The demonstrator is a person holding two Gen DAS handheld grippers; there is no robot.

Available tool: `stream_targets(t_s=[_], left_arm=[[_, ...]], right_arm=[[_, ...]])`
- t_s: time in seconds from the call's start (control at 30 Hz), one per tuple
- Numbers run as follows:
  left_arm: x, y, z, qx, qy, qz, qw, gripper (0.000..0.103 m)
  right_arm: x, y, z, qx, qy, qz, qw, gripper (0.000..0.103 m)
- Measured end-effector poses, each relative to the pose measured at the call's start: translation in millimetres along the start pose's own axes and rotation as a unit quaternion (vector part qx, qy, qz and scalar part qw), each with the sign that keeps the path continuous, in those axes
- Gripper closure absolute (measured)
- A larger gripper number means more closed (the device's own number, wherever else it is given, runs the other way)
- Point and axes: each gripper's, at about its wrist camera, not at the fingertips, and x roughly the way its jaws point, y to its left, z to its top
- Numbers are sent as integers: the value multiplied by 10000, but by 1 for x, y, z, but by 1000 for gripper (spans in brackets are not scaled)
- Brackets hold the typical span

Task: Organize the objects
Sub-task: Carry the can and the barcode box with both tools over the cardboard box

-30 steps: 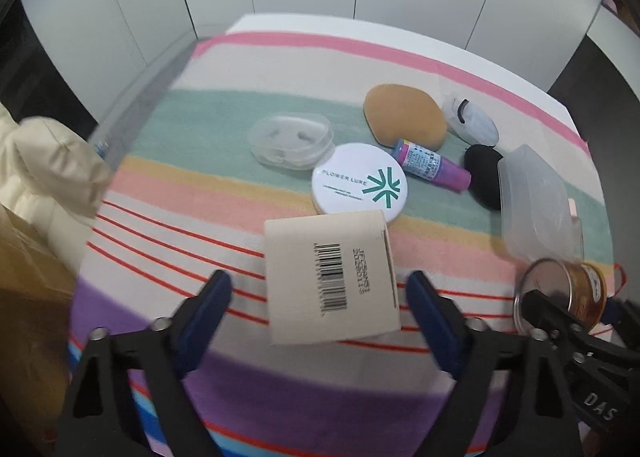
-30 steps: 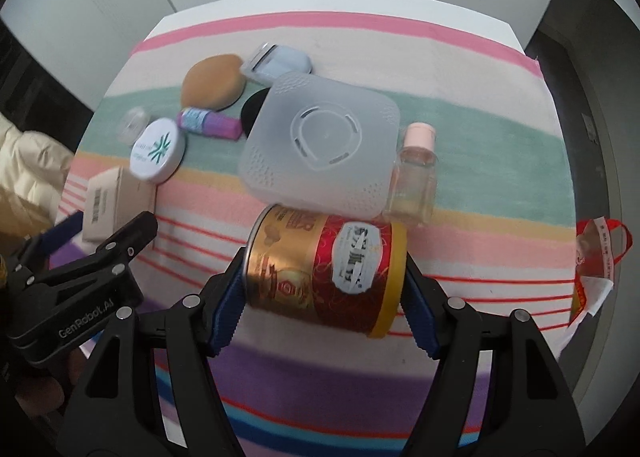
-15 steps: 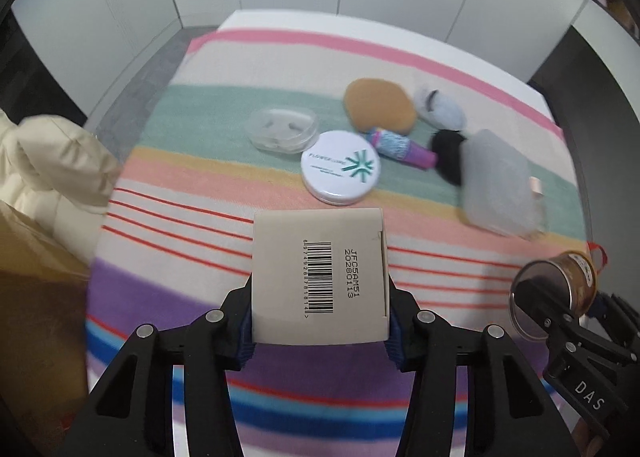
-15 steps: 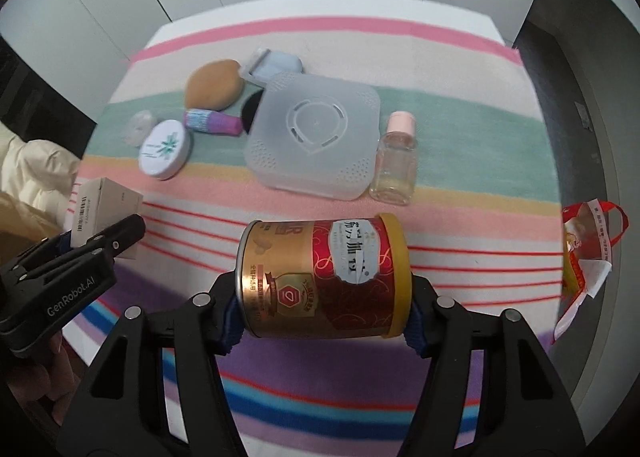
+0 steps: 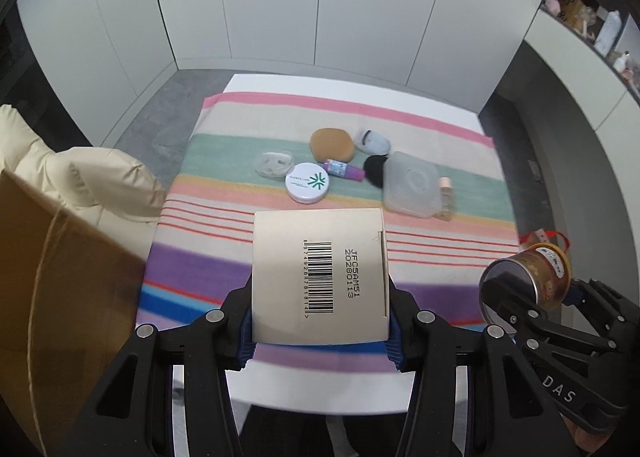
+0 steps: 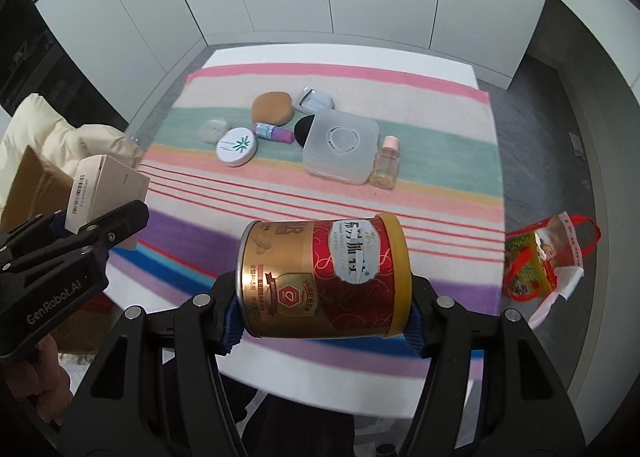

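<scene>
Both grippers lifted and pulled back from the striped cloth point(image 5: 280, 129) since 1 s ago — left gripper point(image 5: 320, 331), open around the beige box point(image 5: 320, 277) then, now clamps it off the table. Right gripper point(image 6: 322, 327) holds the red-gold tin point(image 6: 324, 281) sideways, also airborne. Cardboard box point(image 5: 52, 277) sits at near left — likely drop target for both. Compact point(image 5: 307, 187), sponge point(image 5: 332, 144), clear case point(image 5: 410, 189), small bottle point(image 5: 446, 199) remain at far centre, unsorted.

Your left tool point(image 5: 320, 331) hides the beige box's point(image 5: 320, 277) near sides; the cardboard carton point(image 5: 52, 297) left of it runs off-frame.
</scene>
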Motion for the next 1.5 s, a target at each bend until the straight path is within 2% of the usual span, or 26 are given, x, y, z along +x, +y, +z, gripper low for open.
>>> stream_targets(t_s=[0.23, 0.33, 0.47, 0.6, 0.7, 0.97, 1.1, 1.5], left_arm=[[-50, 1, -25, 59, -352, -132, 9993, 52], [-61, 5, -33, 76, -436, -223, 9988, 52], [-68, 15, -42, 142, -572, -154, 9981, 52], [-72, 29, -45, 44, -709, -110, 9974, 52], [-75, 41, -47, -129, -702, -225, 9972, 52], [-88, 61, -57, -251, -821, -266, 9960, 52], [-96, 75, -63, -231, -922, -121, 9954, 52], [-105, 142, -77, -736, -1111, 249, 9908, 52]], right_arm=[[-42, 0, -27, -76, -159, -28, 9998, 39], [-59, 1, -34, -160, -278, -35, 9995, 39], [-73, 8, -41, -305, -448, -19, 9985, 39], [-73, 16, -45, -495, -497, -67, 9975, 39], [-71, 23, -44, -546, -553, -27, 9970, 39], [-76, 58, -32, -813, -770, 139, 9936, 39], [-81, 80, -27, -960, -915, 245, 9909, 39], [-62, 148, -18, -1372, -854, 584, 9851, 39]])
